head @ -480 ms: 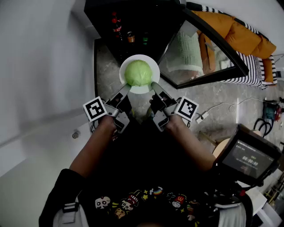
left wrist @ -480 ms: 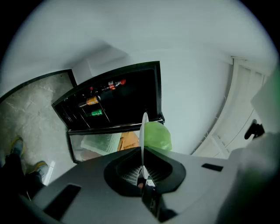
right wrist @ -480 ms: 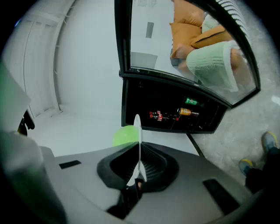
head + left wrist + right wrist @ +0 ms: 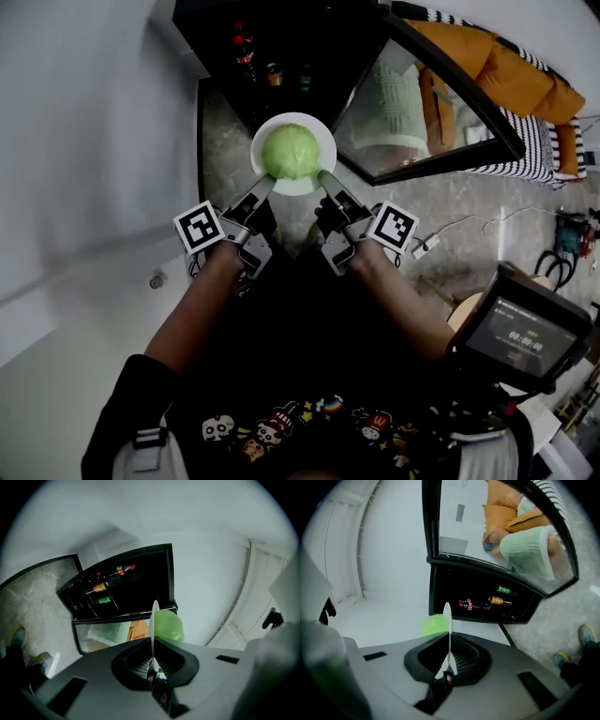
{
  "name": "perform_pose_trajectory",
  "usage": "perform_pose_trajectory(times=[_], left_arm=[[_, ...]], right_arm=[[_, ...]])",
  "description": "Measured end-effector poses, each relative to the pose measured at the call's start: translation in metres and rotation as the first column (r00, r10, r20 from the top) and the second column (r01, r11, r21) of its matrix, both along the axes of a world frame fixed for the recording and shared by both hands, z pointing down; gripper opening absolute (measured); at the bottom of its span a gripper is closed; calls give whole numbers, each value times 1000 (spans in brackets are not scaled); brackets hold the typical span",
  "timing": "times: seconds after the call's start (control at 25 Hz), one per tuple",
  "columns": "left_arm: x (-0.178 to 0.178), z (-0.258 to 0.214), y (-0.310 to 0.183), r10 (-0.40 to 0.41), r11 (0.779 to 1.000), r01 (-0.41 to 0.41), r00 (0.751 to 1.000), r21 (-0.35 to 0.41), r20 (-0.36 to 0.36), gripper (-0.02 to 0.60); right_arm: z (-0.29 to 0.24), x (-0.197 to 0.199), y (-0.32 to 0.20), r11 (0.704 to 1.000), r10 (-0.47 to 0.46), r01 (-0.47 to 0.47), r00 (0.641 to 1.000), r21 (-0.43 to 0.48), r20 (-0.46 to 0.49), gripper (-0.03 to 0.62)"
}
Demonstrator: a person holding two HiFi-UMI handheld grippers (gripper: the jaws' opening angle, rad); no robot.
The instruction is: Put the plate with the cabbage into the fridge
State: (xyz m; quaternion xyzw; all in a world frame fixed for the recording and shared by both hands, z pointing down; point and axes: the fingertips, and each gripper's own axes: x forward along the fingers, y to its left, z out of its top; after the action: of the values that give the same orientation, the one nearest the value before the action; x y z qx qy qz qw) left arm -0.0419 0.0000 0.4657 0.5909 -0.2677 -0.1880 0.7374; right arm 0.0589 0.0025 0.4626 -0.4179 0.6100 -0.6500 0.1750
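I'm looking at the fridge [image 4: 300,42] standing open at 12 o'clock, bottles [image 4: 246,49] on its shelf. I'm holding the plate [image 4: 293,188] in mid-air just before it: L gripper [image 4: 265,187] is clamping the rim at 7 o'clock, R gripper [image 4: 324,179] is clamping it at 5. Cabbage [image 4: 291,152] is sitting at plate ctr.

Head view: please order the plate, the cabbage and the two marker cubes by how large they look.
1. plate
2. cabbage
3. left marker cube and right marker cube: they look alike, so no ranking. Both are nearer the camera.
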Motion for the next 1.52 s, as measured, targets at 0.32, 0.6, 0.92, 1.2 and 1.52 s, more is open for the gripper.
perform_pose_trajectory(times=[0.32,0.6,0.92,1.2,1.52], left_arm=[[-2,2,2,-24,1000,24,1000,5,6,12],[-4,4,2,-56,998,56,998,2,1,12],[-4,9,5,-44,999,44,999,-8,7,12],[-4,12,6,-45,999,45,999,-16,18,12],[-4,12,5,-33,999,34,999,-21,22,12]], right_arm=[[2,-3,-1,1000,-15,15,1000,-2,14,17],[3,-4,-4,999,-46,46,999,-7,-3,17],[9,-4,0,999,-38,38,999,-35,2,17],[12,-3,2,998,-39,39,999,-40,4,17],[13,-3,1,999,-30,31,1000,-45,7,17]])
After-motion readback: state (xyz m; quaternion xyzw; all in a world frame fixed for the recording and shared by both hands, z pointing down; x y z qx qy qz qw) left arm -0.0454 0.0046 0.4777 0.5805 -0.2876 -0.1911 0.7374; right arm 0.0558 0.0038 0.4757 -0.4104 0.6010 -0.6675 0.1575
